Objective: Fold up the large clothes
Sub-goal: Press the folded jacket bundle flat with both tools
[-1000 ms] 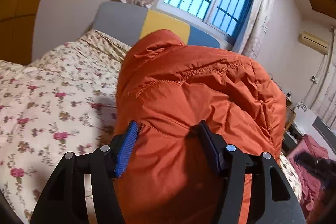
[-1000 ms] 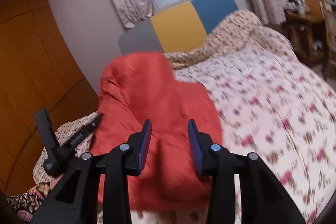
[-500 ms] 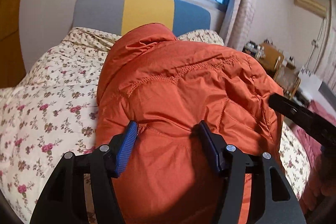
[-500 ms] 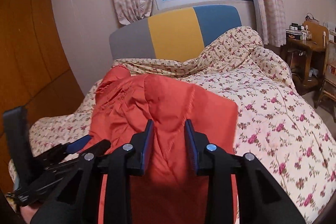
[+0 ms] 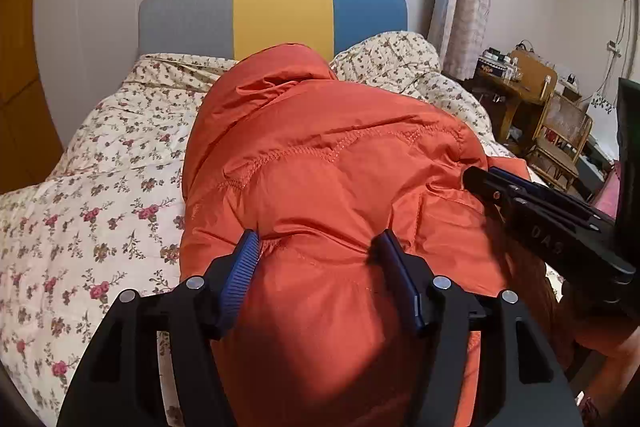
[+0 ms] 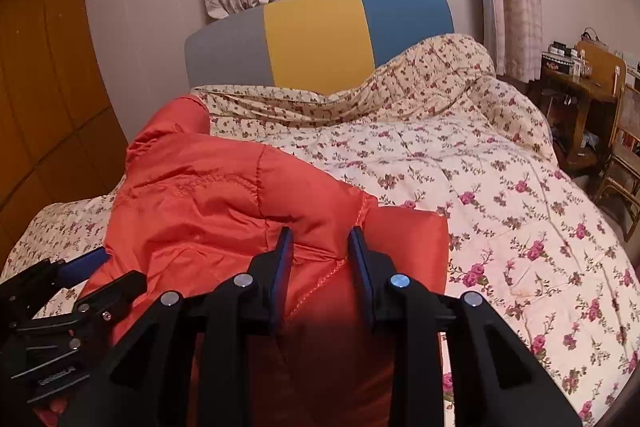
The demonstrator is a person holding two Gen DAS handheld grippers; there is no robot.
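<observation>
A puffy orange down jacket [image 5: 328, 147] is bunched up over the flowered quilt of the bed [image 5: 100, 187]. My left gripper [image 5: 316, 239] is shut on a thick fold at its near edge, and the fabric bulges between the blue pads. In the right wrist view the jacket [image 6: 208, 195] lies at the left half of the bed [image 6: 500, 195]. My right gripper [image 6: 320, 233] is shut on another fold along a stitched seam, jaws narrow. Each gripper shows in the other's view: the right gripper [image 5: 540, 215] at the jacket's right side, the left gripper [image 6: 72, 279] at its lower left.
A grey, yellow and blue headboard [image 5: 280, 15] stands under a barred window with curtains. A wooden table [image 6: 576, 83] with small items and a rattan chair [image 5: 560, 135] stand to the right of the bed. An orange wardrobe [image 6: 40, 67] fills the left wall.
Both grippers swung round with the jacket until the headboard faces them squarely. The right gripper came into the left wrist view. The right jaws narrowed on the fabric.
</observation>
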